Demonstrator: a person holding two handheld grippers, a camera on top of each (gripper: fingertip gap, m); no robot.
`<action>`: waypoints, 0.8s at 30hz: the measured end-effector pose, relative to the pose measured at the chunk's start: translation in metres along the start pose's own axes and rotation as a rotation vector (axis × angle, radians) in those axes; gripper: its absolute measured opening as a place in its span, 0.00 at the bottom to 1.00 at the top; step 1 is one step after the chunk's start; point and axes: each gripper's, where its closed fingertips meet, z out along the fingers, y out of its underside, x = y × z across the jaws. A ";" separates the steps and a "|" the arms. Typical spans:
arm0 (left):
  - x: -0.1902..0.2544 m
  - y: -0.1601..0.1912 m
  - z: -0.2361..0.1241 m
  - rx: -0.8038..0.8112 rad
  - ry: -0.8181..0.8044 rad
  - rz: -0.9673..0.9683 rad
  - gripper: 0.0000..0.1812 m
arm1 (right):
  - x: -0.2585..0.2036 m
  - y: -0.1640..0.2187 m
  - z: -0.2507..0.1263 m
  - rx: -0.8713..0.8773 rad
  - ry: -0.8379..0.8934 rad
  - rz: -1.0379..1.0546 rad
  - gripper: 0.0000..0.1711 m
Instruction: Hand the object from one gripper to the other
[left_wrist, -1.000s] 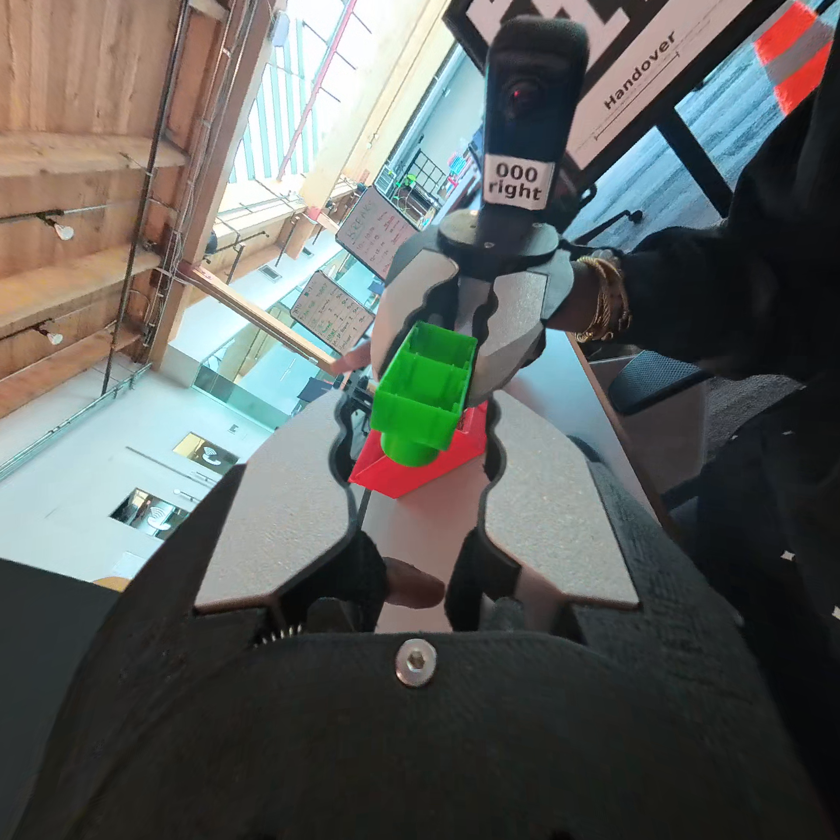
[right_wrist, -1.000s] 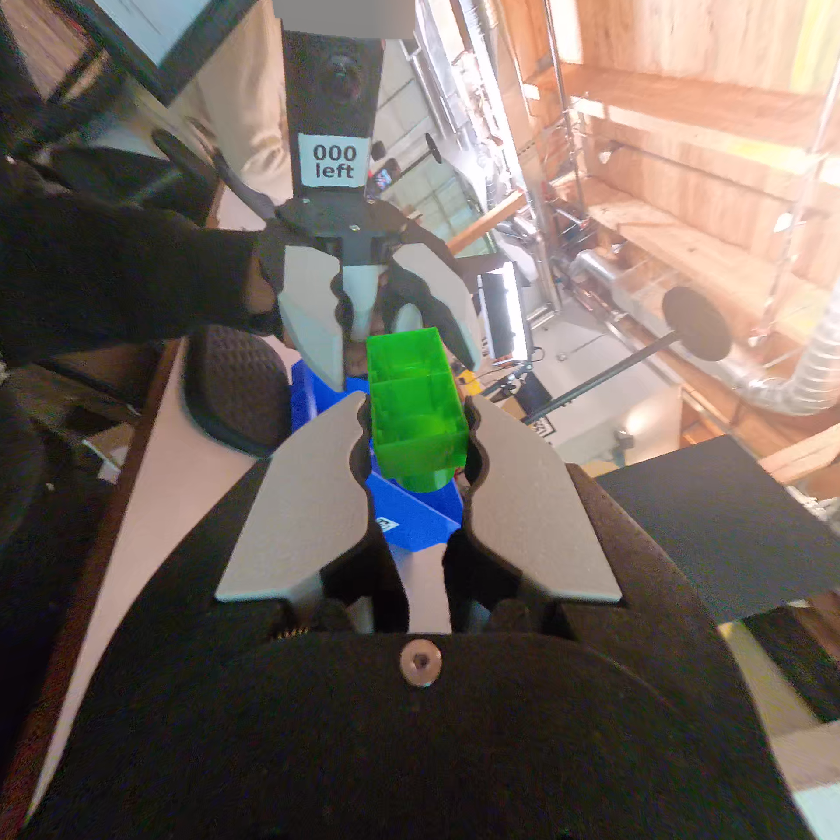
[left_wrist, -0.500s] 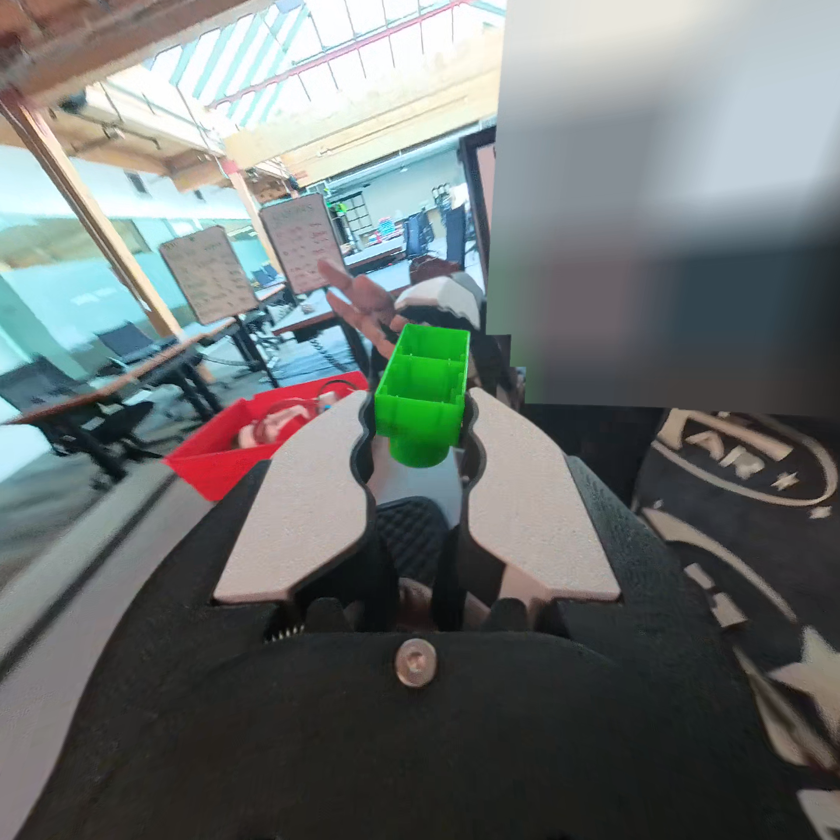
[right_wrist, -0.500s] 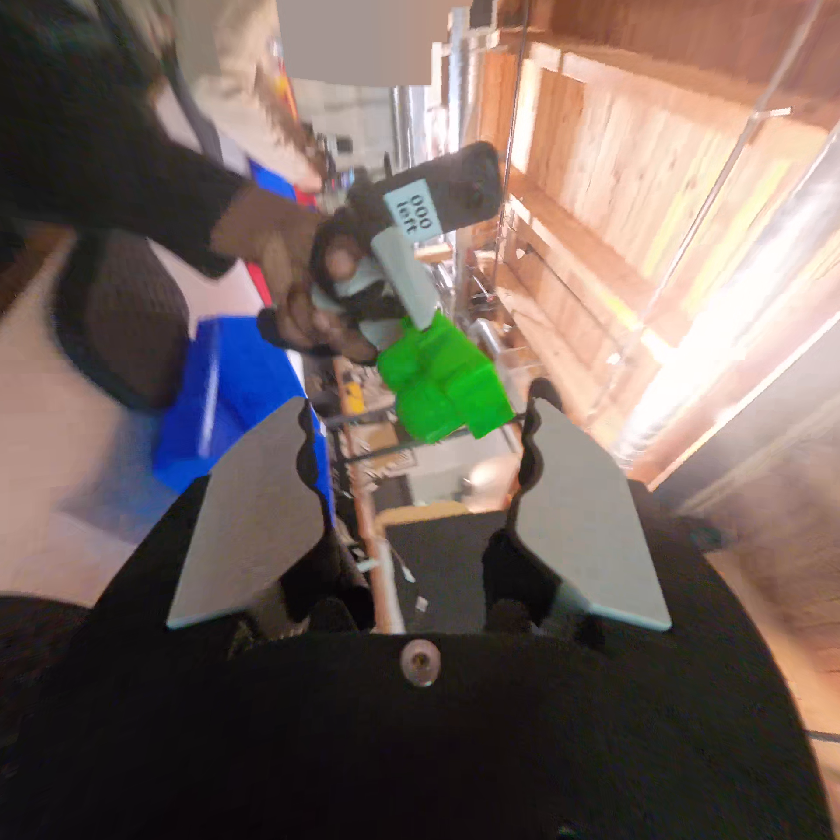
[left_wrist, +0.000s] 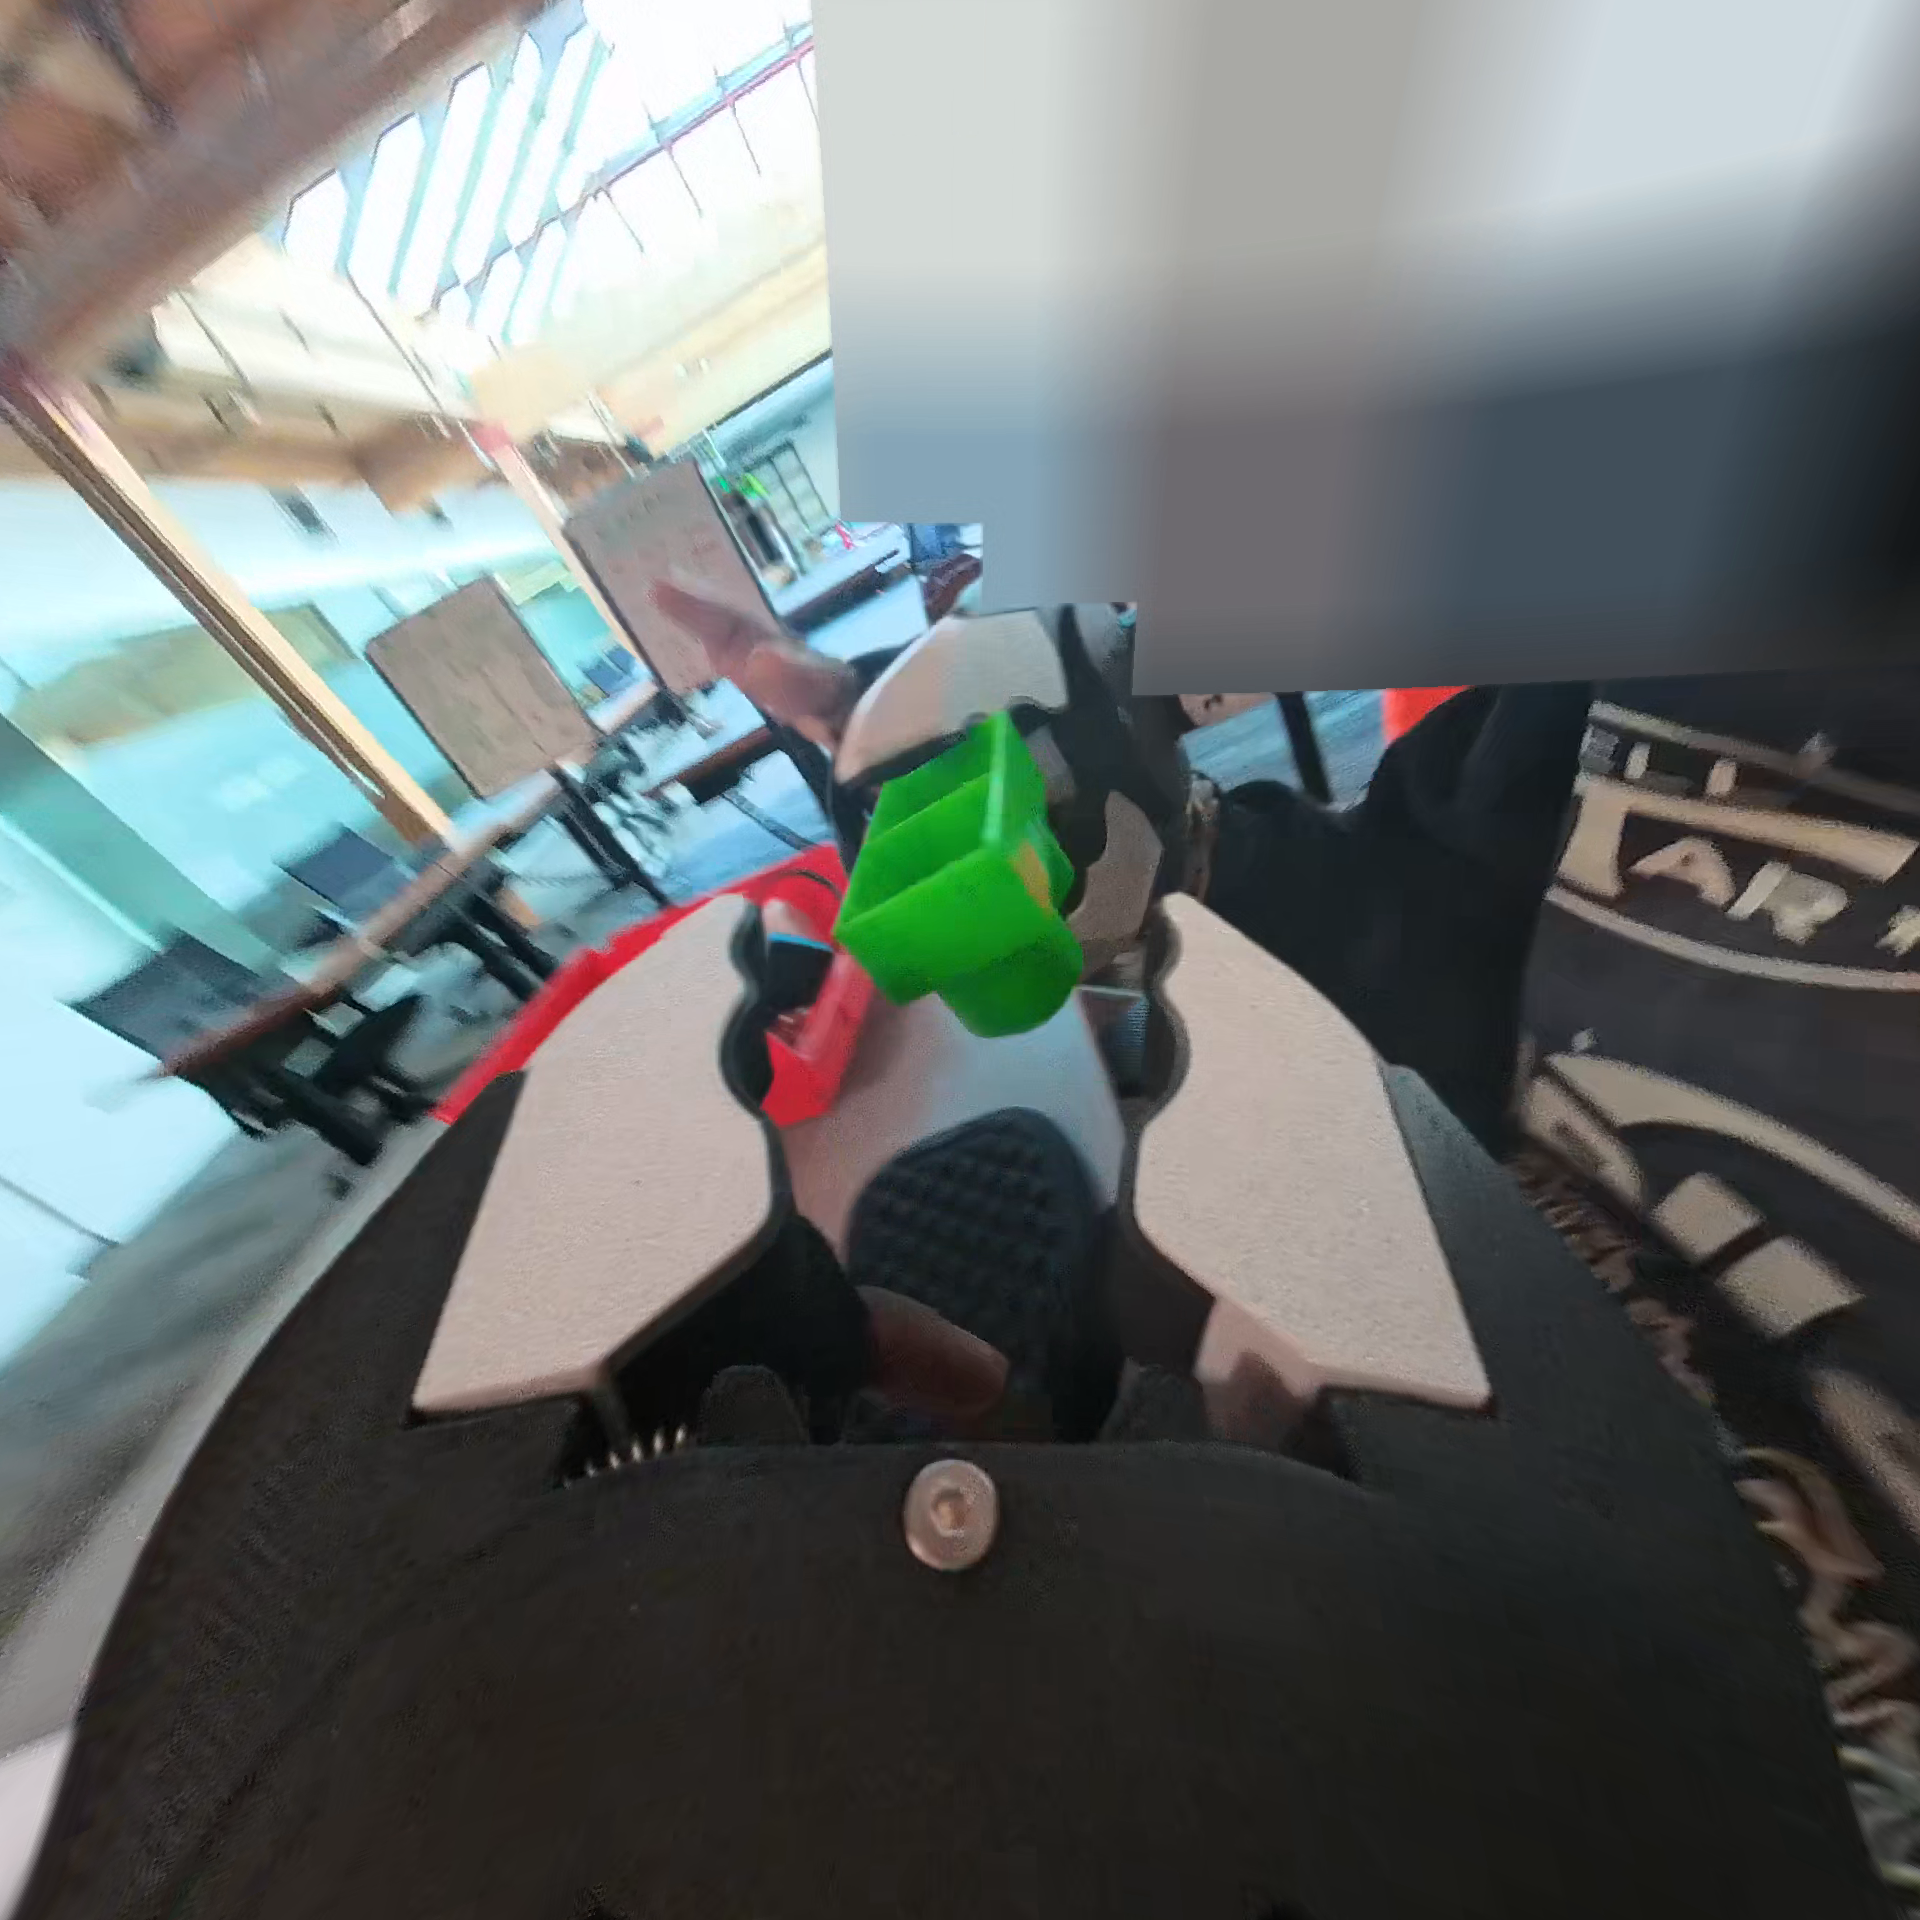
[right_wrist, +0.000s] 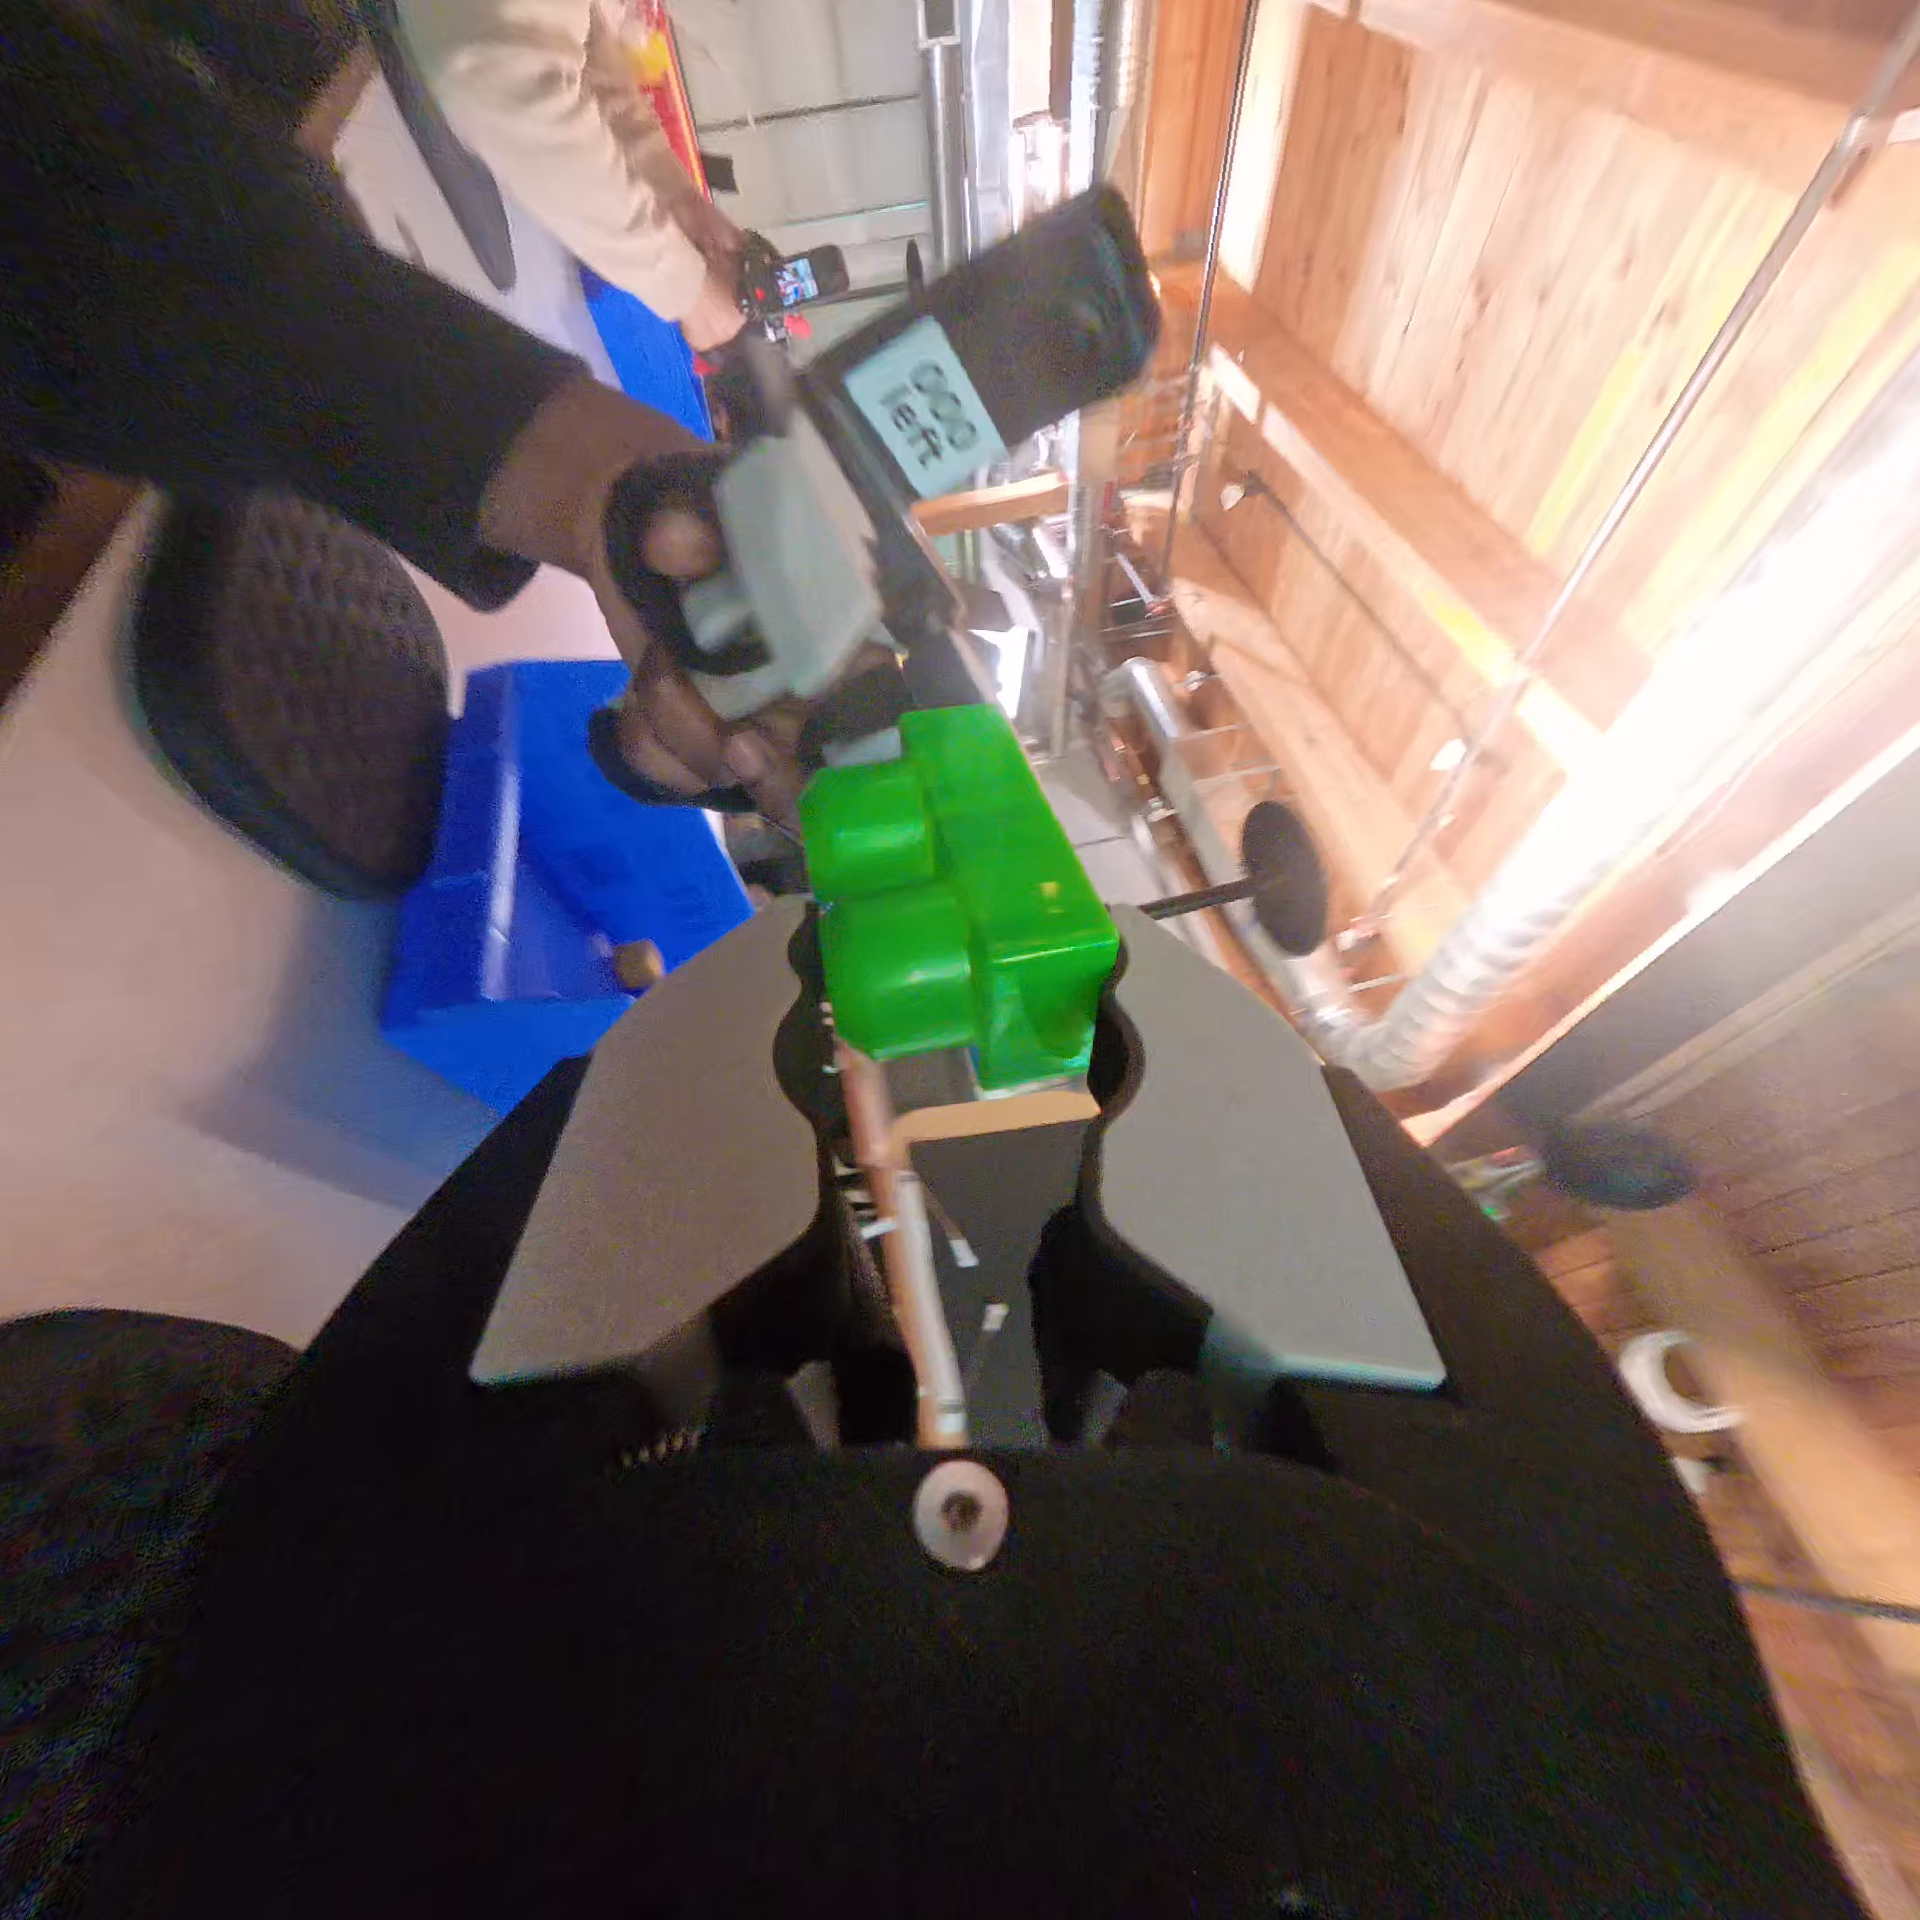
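A bright green block (right_wrist: 956, 914) with round studs sits between the fingertips of my right gripper (right_wrist: 961, 925), which is shut on it. In the left wrist view the green block (left_wrist: 956, 904) hangs just beyond the tips of my left gripper (left_wrist: 951, 935), whose fingers stand wide apart and hold nothing. The right gripper's grey fingers (left_wrist: 935, 675) clasp the block's far end there. The left gripper's finger (right_wrist: 790, 592) shows above the block in the right wrist view, held by a hand in a black sleeve.
A red bin (left_wrist: 810, 1049) and a black round pad (left_wrist: 977, 1195) lie on the pale table under the left gripper. A blue bin (right_wrist: 540, 883) and the same pad (right_wrist: 291, 707) show at left. A person in beige (right_wrist: 540, 156) stands behind.
Half a second ago the left gripper gripped the block and the right was open. Now the right gripper has shut on it, and the left has opened and drawn back slightly.
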 end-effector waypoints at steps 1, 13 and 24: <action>0.001 -0.002 0.000 0.002 -0.025 0.093 0.40 | 0.002 0.002 -0.001 0.002 -0.014 0.077 0.29; 0.001 0.002 0.008 -0.120 -0.139 0.412 0.25 | -0.001 -0.003 -0.002 0.084 -0.129 0.463 0.29; 0.003 -0.004 -0.002 -0.032 0.090 -0.328 0.24 | 0.007 -0.004 -0.002 -0.007 0.107 -0.232 0.40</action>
